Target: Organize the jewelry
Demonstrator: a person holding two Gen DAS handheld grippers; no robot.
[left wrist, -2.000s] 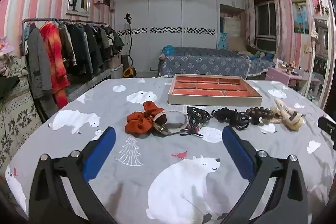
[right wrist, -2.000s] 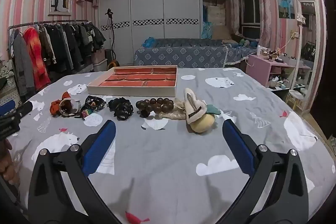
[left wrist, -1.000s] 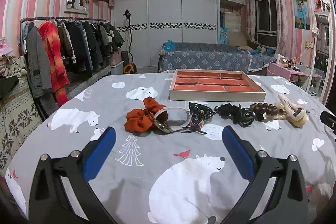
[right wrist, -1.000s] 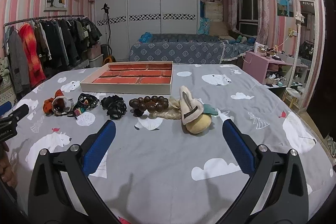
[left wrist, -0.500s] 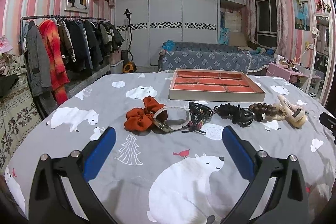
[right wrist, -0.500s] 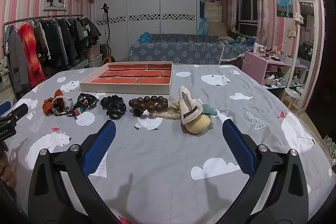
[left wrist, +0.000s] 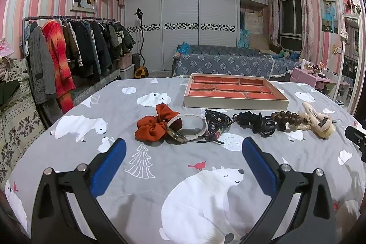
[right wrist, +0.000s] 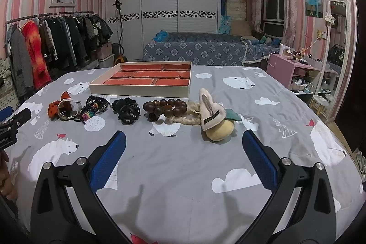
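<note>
Left gripper [left wrist: 183, 158] and right gripper [right wrist: 183, 152] both hover low over the table [left wrist: 160, 177], fingers spread wide, holding nothing. Row at 12 o'clock, 9 to 3: orange scrunchie [left wrist: 152, 126], bangle [left wrist: 186, 128], black cords [left wrist: 217, 118], black claw clip [left wrist: 257, 121], wooden bead bracelet [left wrist: 284, 119], beige clip [left wrist: 319, 124]. Beyond the row, red-lined tray [left wrist: 235, 90], compartments bare.

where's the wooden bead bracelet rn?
The wooden bead bracelet lies on the bedspread in front of the tray, in the row between the black hair claw and the beige hair clip.
</note>
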